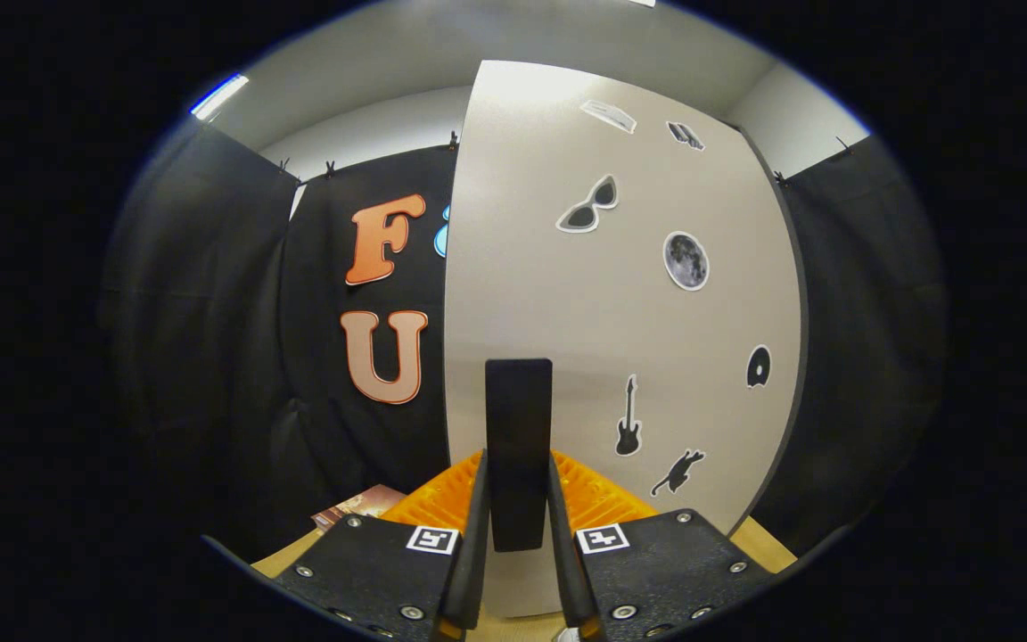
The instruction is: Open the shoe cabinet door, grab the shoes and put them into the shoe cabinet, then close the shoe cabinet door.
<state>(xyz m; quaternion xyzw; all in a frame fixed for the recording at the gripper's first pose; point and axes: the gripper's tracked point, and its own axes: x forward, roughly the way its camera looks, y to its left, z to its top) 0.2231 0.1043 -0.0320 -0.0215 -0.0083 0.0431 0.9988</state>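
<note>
The gripper (518, 535) is closed on the dark upright handle (519, 446) of the shoe cabinet door (620, 303), one finger pressed against each side of it. The handle stands vertical between the fingers, its long axis running up and down, and its top rises well above the fingertips.

The pale door panel, dotted with stickers such as a pair of sunglasses (588, 206), a moon (686, 260) and a guitar (628, 417), spreads to the right and far side of the handle. The door's left vertical edge lies just left of the handle, with the booth's black cloth beyond it.

The handle sits near that free left edge, so the hinge is probably on the right side; I judge the door must swing about that right edge, the gripper travelling along an arc rather than a straight line.

Whether the door is already ajar is hard to tell. No shoes can be made out; something orange and ribbed (442, 499) lies low behind the fingers.
</note>
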